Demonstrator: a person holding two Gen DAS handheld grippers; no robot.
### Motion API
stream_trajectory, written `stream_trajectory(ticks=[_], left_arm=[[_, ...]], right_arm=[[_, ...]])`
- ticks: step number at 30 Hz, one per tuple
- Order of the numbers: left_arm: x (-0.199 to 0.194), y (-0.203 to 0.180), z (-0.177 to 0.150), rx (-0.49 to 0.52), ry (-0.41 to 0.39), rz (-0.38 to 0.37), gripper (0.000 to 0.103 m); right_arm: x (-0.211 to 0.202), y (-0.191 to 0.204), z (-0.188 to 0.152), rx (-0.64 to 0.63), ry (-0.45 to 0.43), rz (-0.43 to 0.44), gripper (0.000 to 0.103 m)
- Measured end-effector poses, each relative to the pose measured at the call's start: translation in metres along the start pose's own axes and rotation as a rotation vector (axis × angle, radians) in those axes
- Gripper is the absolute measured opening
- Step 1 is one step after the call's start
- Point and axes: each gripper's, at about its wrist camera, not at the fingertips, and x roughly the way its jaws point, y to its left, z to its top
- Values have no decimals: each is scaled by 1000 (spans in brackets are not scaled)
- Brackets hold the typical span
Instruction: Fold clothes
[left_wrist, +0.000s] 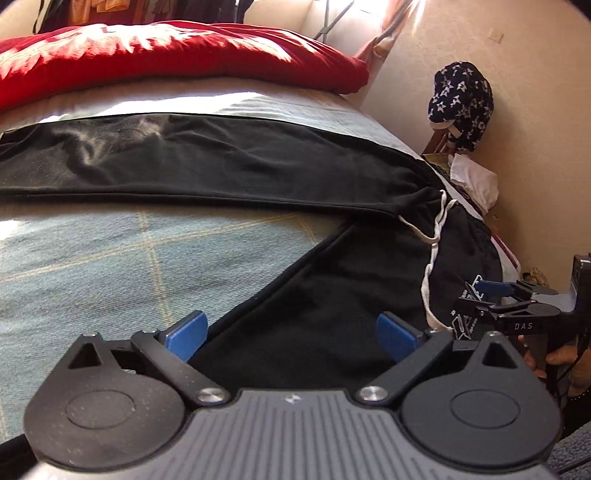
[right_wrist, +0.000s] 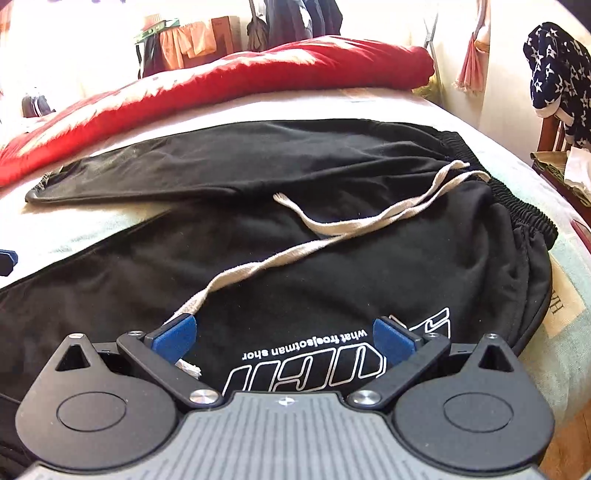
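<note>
Black trousers (right_wrist: 332, 258), white print "what froejsotman shor"; white drawstring (right_wrist: 332, 229). Checked bed (left_wrist: 110, 251), red blanket (right_wrist: 258, 77). Left hand-held gripper (left_wrist: 291, 334) spread; right hand-held gripper (right_wrist: 284, 338) spread.

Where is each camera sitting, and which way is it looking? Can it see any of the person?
Left wrist: rides on the left gripper, low over a leg of the black pants, facing the red blanket; shows its own open blue fingers, plus the right gripper and the hand holding it.
Right wrist: rides on the right gripper, over the pants' printed logo and white drawstring; shows its own open fingers and a tip of the left gripper at the left edge.
Both share: pants, red blanket, star-patterned cloth.
</note>
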Motion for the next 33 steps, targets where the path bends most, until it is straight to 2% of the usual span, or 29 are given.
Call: stream_trajectory(ticks=[4, 9, 14, 16, 21, 25, 28, 31, 32, 33], left_arm=[[22, -31, 26, 112, 7, -99, 98], [65, -74, 48, 224, 28, -241, 98], [114, -102, 45, 240, 111, -308, 98], [129, -101, 40, 214, 152, -304, 98], [126, -80, 34, 210, 160, -196, 98], [99, -60, 51, 214, 112, -149, 98], [93, -39, 78, 205, 37, -98, 98], [109, -14, 102, 181, -7, 10, 98], [117, -4, 109, 165, -6, 70, 98], [123, 3, 109, 158, 9, 94, 98]], right_arm=[[-8, 0, 0, -21, -22, -45, 103], [-11, -4, -12, 17, -14, -38, 103], [-12, -2, -20, 16, -6, -30, 103], [-10, -2, -22, 20, -1, -26, 103], [-3, -4, -26, 24, 29, -13, 103], [2, -6, -28, 21, 40, -6, 103], [4, -7, -28, 19, 41, -5, 103], [5, -7, -27, 9, 44, -6, 103], [5, -6, -28, 6, 44, -7, 103], [5, -6, -28, 2, 44, -8, 103]])
